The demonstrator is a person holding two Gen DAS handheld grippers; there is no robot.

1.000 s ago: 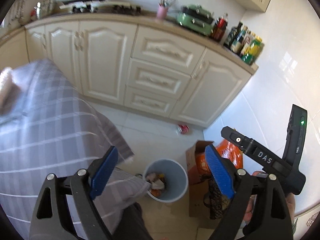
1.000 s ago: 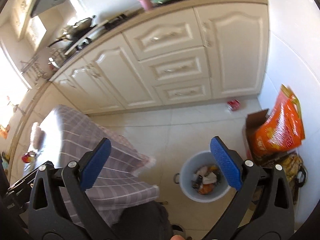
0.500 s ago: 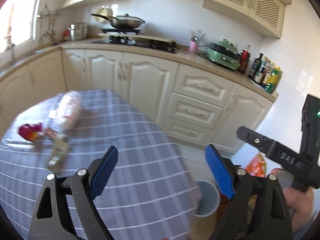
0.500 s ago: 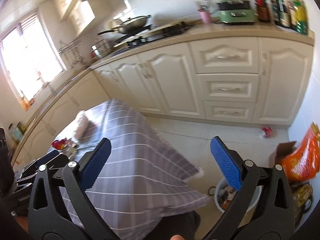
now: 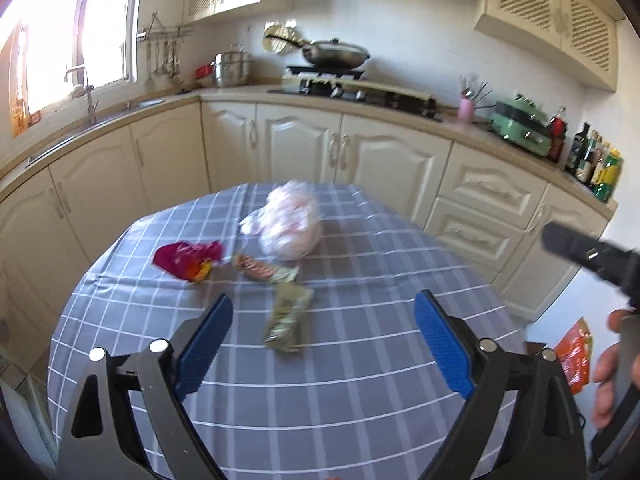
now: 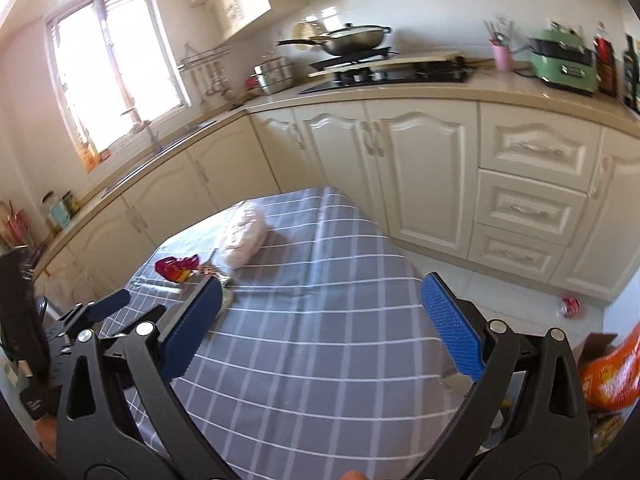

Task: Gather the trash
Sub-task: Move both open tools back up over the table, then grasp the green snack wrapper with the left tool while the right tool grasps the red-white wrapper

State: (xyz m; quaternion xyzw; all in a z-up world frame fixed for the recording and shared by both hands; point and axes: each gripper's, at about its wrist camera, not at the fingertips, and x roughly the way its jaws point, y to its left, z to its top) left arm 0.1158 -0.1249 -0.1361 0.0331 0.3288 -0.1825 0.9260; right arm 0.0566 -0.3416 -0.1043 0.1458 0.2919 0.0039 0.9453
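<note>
Both views have swung up from the floor bin to the tabletop [image 5: 360, 360]. Left gripper [image 5: 320, 344] and right gripper [image 6: 320, 320] are spread wide, empty. Reaching is the step now; next, close on the crinkly green wrapper [image 5: 288, 316] mid-table, beside the striped wrapper [image 5: 264, 270], magenta foil [image 5: 186, 258] and soft plastic bag [image 5: 290, 224] toward the far edge.

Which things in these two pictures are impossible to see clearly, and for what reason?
- Left wrist view: the green wrapper is motion-blurred; its print is unreadable.
- Right wrist view: the same wrapper is mostly hidden behind the right gripper finger.
- Left wrist view: the orange bag is cut off by a hand.
- Right wrist view: the red item on the floor is too small to identify.
</note>
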